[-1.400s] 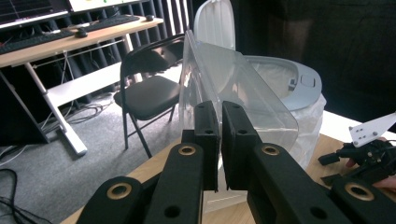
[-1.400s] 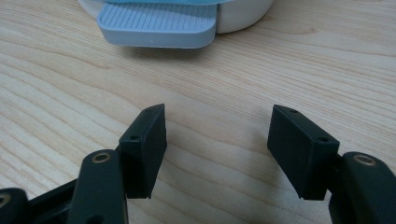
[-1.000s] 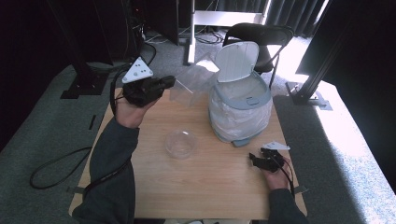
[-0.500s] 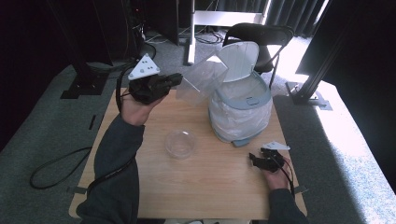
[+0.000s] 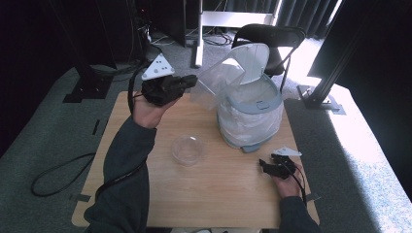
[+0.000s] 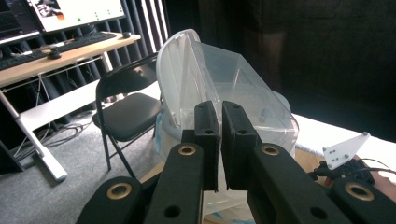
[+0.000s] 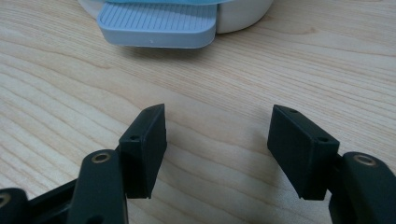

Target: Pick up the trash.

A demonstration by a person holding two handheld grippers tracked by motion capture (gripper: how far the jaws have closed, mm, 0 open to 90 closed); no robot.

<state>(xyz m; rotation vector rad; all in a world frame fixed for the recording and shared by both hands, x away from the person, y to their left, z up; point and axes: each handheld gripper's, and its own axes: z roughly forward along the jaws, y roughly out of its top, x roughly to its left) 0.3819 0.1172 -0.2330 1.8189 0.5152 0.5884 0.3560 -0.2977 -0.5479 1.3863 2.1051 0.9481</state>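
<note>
My left gripper (image 5: 190, 81) is raised above the table's far left, shut on the edge of a clear plastic container (image 5: 216, 83). The container hangs just left of the open mouth of a white pedal bin (image 5: 250, 119) lined with a bag, whose lid (image 5: 251, 59) stands up. In the left gripper view the jaws (image 6: 220, 135) pinch the container's thin wall (image 6: 247, 95). A clear round bowl (image 5: 187, 149) sits mid-table. My right gripper (image 5: 266, 167) rests on the wood at the front right, open with nothing between its jaws (image 7: 217, 140).
The bin's grey-blue pedal (image 7: 156, 23) lies on the wooden table (image 5: 218, 194) just ahead of the right gripper. A black folding chair (image 5: 272, 36) stands behind the bin. A cable (image 5: 58, 174) loops on the floor at left.
My left gripper has carried the clear container to the right, up to the bin's open mouth. The right gripper and the bowl have stayed put.
</note>
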